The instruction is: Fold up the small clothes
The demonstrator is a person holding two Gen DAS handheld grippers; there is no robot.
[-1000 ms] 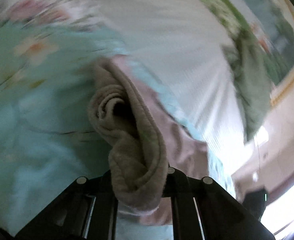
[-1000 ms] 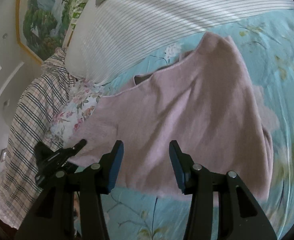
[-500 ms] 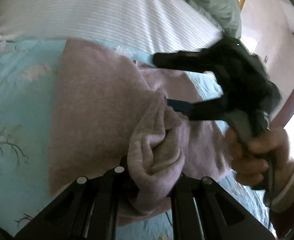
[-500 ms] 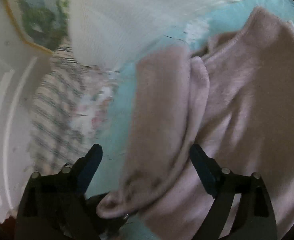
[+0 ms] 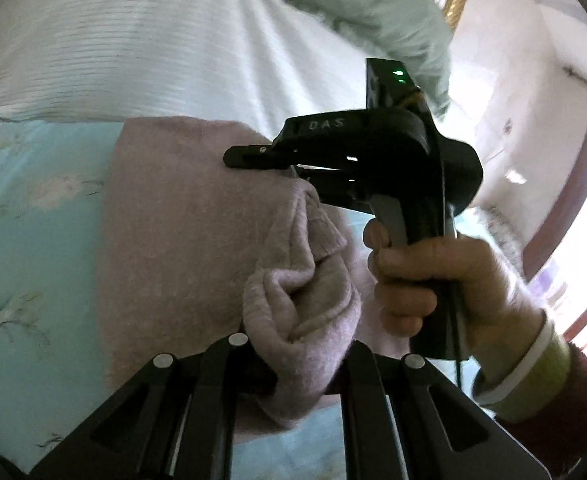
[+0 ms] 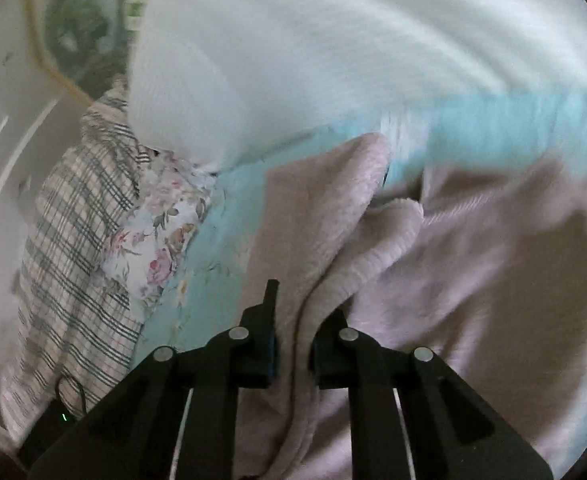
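Both tongs are clamped on the pink sweater [image 5: 181, 232], which lies on the bed [image 5: 25, 216]: the left tongs [image 5: 297, 364] pinch a bunched wad, the right tongs [image 6: 293, 344] a doubled edge. In the left wrist view the garment's body stretches toward 11 o'clock, with the right tongs at 1 o'clock, so the gathered part looks set to be laid over that way.

Only readable text: raised letters "DAS" on the top of the black body of the right tongs [image 5: 253, 156], seen from the left wrist view, moulded in the same black so contrast is low; two green indicator lights [image 5: 398, 77] on the block above it carry no characters; right wrist view is motion-blurred, nothing legible there; no labels, numbers or brand marks readable on the fabrics or bedding.
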